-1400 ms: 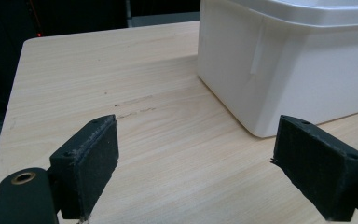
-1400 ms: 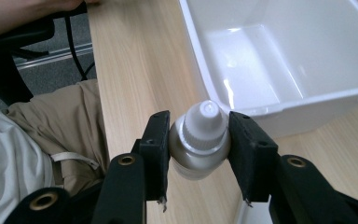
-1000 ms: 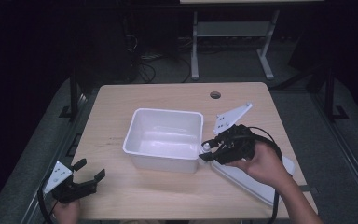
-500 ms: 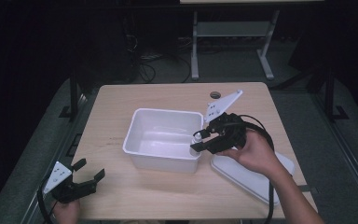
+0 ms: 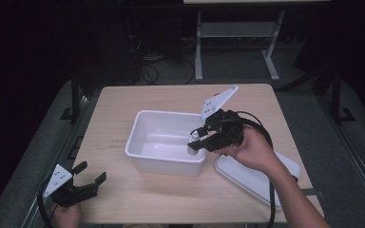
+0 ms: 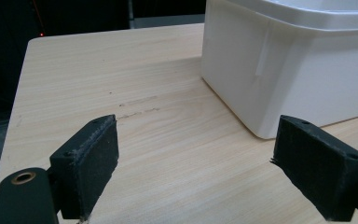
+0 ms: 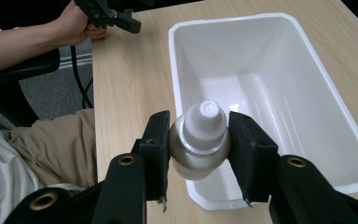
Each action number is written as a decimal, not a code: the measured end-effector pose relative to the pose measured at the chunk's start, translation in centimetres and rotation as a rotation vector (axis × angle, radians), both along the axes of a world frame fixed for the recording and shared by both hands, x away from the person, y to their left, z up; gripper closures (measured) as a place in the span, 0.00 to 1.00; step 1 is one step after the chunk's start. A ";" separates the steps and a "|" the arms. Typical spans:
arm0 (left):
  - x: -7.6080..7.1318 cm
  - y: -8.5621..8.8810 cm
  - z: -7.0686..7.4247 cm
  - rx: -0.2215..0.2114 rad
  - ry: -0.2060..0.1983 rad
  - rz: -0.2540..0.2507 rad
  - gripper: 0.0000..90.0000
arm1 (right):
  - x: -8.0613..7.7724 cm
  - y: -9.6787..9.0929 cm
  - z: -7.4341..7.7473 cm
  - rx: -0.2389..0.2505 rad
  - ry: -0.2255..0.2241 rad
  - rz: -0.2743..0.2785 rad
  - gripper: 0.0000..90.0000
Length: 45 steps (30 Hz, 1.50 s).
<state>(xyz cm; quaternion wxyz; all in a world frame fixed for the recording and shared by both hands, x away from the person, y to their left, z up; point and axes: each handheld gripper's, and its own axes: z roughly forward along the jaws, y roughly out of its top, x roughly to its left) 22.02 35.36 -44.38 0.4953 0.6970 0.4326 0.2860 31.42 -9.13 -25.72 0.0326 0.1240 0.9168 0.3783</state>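
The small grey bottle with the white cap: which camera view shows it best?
The right gripper view: the small grey bottle with the white cap is close and sharp there, clamped between the right tool pads. The high view gives a tiny blur over the white plastic bin.

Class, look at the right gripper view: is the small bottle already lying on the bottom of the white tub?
No, the small bottle is clamped in the right gripper above the white tub.

Bin mid-table; lid right of it; bottle seemingly over bin's right rim
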 end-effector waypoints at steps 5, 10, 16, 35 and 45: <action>0.0 0.0 0.0 0.002 -0.001 -0.001 0.14 | 0.2 0.5 0.2 -0.002 -0.006 0.009 0.66; 0.0 0.0 0.0 0.003 -0.001 -0.002 0.14 | 0.6 1.2 0.3 0.000 -0.008 0.015 0.66; -0.1 0.0 0.0 0.003 -0.002 -0.002 0.14 | 1.4 2.3 0.0 0.002 -0.011 0.029 0.66; -0.1 -0.1 0.1 0.007 -0.004 -0.004 0.14 | 3.8 4.2 -2.1 -0.019 0.024 0.025 0.66; -0.1 -0.1 0.0 0.004 -0.003 -0.004 0.14 | 4.6 5.6 -3.3 -0.039 0.037 0.028 0.66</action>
